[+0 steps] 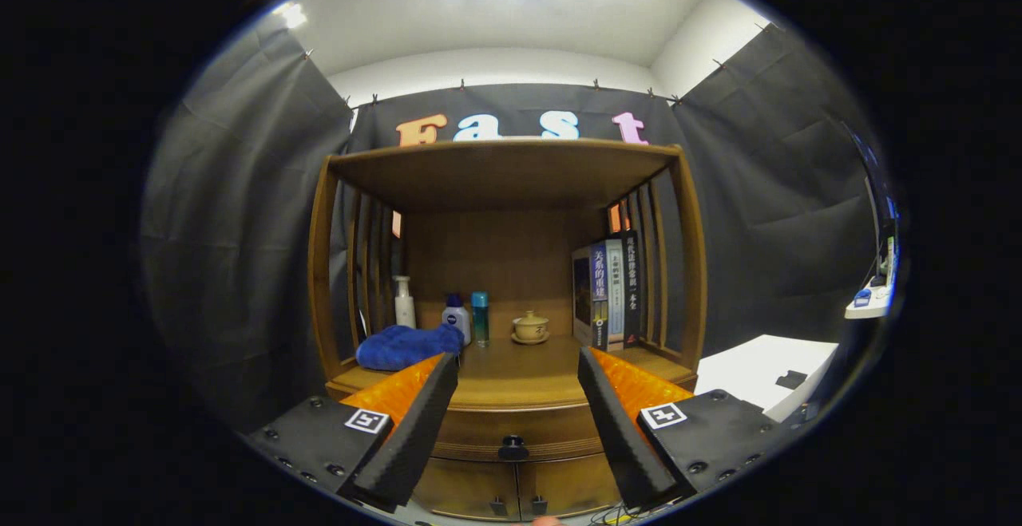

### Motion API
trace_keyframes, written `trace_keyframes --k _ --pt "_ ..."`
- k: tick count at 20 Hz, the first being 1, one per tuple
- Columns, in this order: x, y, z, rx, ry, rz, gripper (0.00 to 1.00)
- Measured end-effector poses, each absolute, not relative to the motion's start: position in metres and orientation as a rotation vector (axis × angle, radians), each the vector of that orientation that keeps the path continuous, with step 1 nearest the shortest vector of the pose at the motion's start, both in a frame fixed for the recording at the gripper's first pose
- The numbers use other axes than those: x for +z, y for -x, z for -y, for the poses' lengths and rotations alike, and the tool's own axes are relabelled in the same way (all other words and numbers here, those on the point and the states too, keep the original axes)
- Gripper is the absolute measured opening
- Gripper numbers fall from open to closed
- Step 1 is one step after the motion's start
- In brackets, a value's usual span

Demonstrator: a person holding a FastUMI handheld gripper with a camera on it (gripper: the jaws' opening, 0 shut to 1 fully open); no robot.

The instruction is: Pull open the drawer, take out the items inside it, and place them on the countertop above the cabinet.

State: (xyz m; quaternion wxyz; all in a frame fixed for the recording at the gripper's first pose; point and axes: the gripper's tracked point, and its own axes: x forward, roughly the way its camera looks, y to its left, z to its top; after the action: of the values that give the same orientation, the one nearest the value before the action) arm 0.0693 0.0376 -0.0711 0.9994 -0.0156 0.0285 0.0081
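The tool (517, 398) hangs in front of a wooden cabinet (319, 270), its two fingers spread wide apart and holding nothing. Low in the centre of the frame, between the fingers and a little beyond them, sits the drawer (511, 430) with its dark round knob (513, 448); the drawer is closed, so its contents cannot be seen. Beneath it, at the bottom centre, are two small cabinet doors (515, 486) with their own little handles.

Above the drawer is the bench (519, 370), the wooden top where the items are to go. It already carries a blue cloth (403, 346) at centre left, a white pump bottle (404, 302), a small white bottle with a blue cap (456, 318) and a slim teal can (480, 318) behind it, a lidded tea cup on a saucer (531, 326) near the middle, and a row of books (608, 294) standing at the right.

The step in hand, as I judge it, is the approach to the knob. To do it well, the tool should go forward and slightly down so the knob lies squarely between the fingers, which then close on its neck, not its rim. The pull should run straight back along the drawer's travel, level and slow, so the knob does not slip out. The bare patch of bench in front of the cup looks like the best landing place later.
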Motion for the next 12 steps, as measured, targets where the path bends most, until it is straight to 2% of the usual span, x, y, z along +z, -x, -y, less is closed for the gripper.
trace_keyframes --k 8,12 --pt "-0.209 -0.12 -0.007 -0.035 0.001 -0.253 0.99" --pt "-0.237 -0.12 -0.005 -0.016 -0.007 -0.274 0.99"
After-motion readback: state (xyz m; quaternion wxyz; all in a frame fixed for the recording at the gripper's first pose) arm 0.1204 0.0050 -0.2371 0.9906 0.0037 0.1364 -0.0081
